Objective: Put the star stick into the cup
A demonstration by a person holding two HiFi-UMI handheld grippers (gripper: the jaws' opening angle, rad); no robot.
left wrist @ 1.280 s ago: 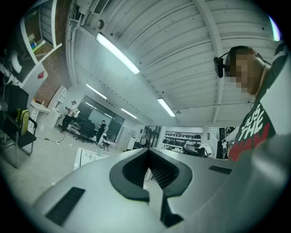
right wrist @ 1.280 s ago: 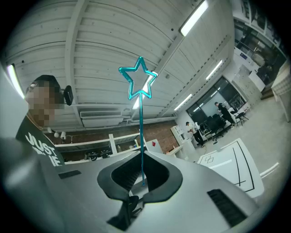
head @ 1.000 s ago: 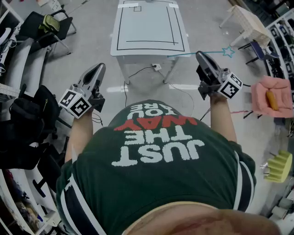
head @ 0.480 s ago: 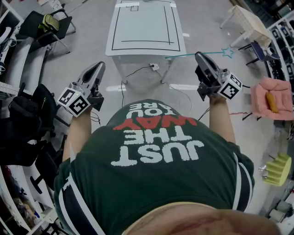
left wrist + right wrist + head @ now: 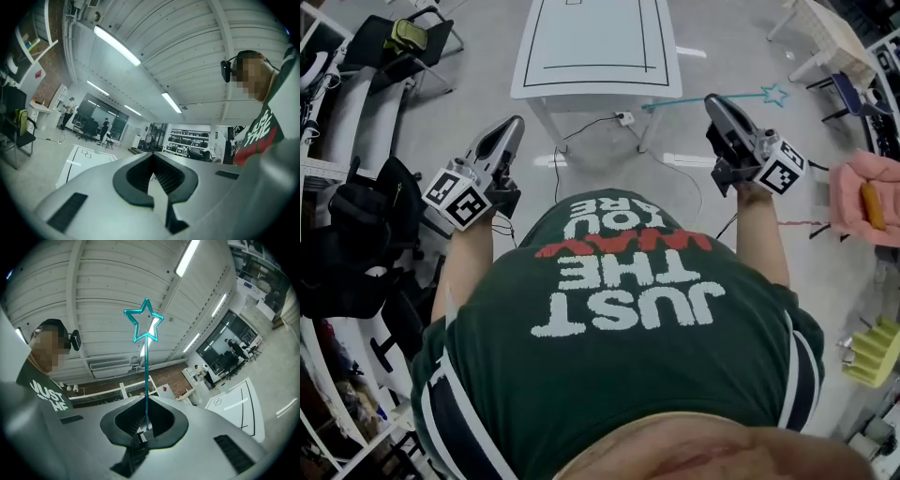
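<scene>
Showing the table [image 5: 595,42] drawn closer than a moment ago, the star stick [image 5: 146,376] pinched upright in the closed right claw [image 5: 146,425], the left claw [image 5: 152,157] shut on nothing, no cup yet visible.

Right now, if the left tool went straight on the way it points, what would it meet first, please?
Probably nothing close: the left tool tilts upward, so its line seems to pass above the white table toward distant shelves. Depth is hard to judge.

Floor [image 5: 487,103] open to white table [image 5: 595,37]; black chair [image 5: 427,37] left, pink seat [image 5: 853,192] right
</scene>
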